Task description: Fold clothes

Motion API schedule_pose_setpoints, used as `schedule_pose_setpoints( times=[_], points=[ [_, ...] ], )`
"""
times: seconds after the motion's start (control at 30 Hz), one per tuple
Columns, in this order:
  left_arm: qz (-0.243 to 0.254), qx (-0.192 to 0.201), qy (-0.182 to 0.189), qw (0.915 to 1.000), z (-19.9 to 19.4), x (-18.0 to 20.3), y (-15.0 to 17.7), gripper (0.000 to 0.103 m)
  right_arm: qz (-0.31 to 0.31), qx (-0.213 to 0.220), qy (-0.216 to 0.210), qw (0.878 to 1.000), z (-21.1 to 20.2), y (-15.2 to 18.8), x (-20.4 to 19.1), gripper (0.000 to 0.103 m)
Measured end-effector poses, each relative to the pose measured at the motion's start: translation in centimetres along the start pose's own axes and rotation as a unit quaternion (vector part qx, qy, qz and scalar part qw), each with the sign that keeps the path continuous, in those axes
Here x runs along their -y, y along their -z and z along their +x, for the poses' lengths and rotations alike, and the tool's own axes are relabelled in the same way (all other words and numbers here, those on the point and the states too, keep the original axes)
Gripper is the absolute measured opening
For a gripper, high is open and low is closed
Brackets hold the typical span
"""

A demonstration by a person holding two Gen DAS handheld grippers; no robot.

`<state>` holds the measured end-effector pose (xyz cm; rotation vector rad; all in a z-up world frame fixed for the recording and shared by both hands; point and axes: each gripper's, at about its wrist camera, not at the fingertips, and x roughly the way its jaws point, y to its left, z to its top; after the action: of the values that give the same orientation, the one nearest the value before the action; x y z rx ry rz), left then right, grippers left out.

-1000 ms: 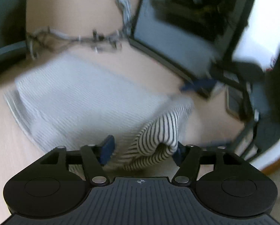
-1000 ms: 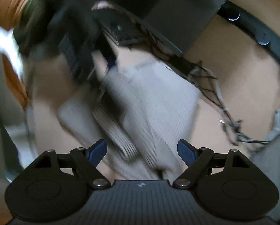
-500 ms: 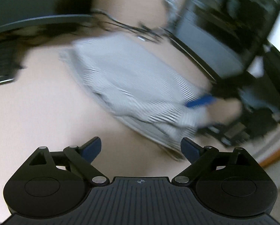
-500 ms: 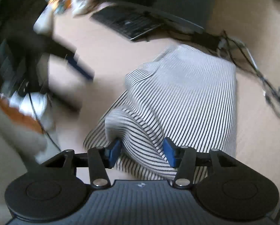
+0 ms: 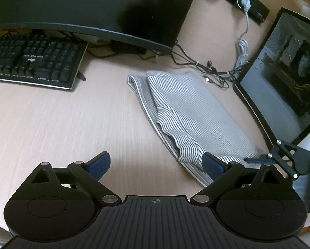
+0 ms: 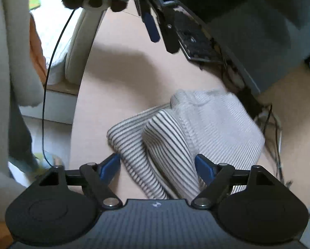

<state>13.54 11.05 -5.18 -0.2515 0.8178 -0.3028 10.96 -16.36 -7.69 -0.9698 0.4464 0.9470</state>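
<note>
A grey-and-white striped garment [image 5: 188, 112] lies folded in a long stack on the light wooden desk [image 5: 51, 128]. My left gripper [image 5: 156, 164] is open and empty, hovering above the desk just left of the garment's near end. My right gripper [image 6: 158, 166] is open, its jaws spread either side of the garment's near fold [image 6: 165, 145] without closing on it. The right gripper's fingers [image 5: 256, 159] show at the garment's near right corner in the left wrist view. The left gripper's fingers [image 6: 151, 29] show at the top of the right wrist view.
A black keyboard [image 5: 30, 60] lies at the back left under a curved monitor [image 5: 88, 10]. Tangled cables [image 5: 213, 68] lie behind the garment. A glass-sided PC case [image 5: 279, 76] stands right of it. The desk's edge [image 6: 80, 95] and a chair [image 6: 80, 41] are to the left in the right wrist view.
My left gripper let go of the striped fold, opened and drew back to the left. My right gripper closed in on the near fold, then opened wider around it.
</note>
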Motion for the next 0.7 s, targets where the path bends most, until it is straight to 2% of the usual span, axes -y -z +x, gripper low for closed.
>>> schedule_pose_setpoints(
  times=[0.03,0.07,0.13,0.23,0.33,0.43,0.5,0.63,0.7],
  points=[
    [0.007,0.001,0.002,1.0,-0.1,0.2,0.1,0.099,0.019,-0.004,-0.005,1.0,0.3,-0.3,0.5,0.062],
    [0.021,0.001,0.005,0.9998,-0.1,0.6,0.2,0.099,0.057,-0.009,-0.016,0.998,0.5,-0.5,1.4,0.047],
    [0.054,0.003,0.013,0.9985,-0.3,1.6,0.4,0.1,0.141,-0.019,-0.042,0.989,1.0,-0.8,3.7,0.041],
    [0.158,0.014,0.029,0.9868,-0.6,4.5,1.0,0.103,0.303,-0.015,-0.09,0.949,0.4,-0.3,8.7,0.032],
    [0.27,0.023,0.04,0.9617,0.6,8.0,2.0,0.103,0.399,-0.009,-0.117,0.909,0.2,0.6,11.7,0.03],
    [0.373,0.033,0.031,0.9266,2.8,11.2,3.0,0.103,0.439,-0.014,-0.133,0.888,0.5,1.1,12.3,0.029],
    [0.426,0.042,0.022,0.9036,4.7,12.8,3.5,0.103,0.442,-0.015,-0.135,0.887,0.3,1.2,12.0,0.029],
    [0.489,0.049,0.044,0.87,7.4,14.7,4.2,0.102,0.447,-0.011,-0.132,0.885,0.3,1.3,12.3,0.029],
    [0.506,0.041,0.057,0.8596,8.4,15.2,4.6,0.075,0.447,-0.01,-0.122,0.886,0.0,1.1,12.5,0.032]
  ],
)
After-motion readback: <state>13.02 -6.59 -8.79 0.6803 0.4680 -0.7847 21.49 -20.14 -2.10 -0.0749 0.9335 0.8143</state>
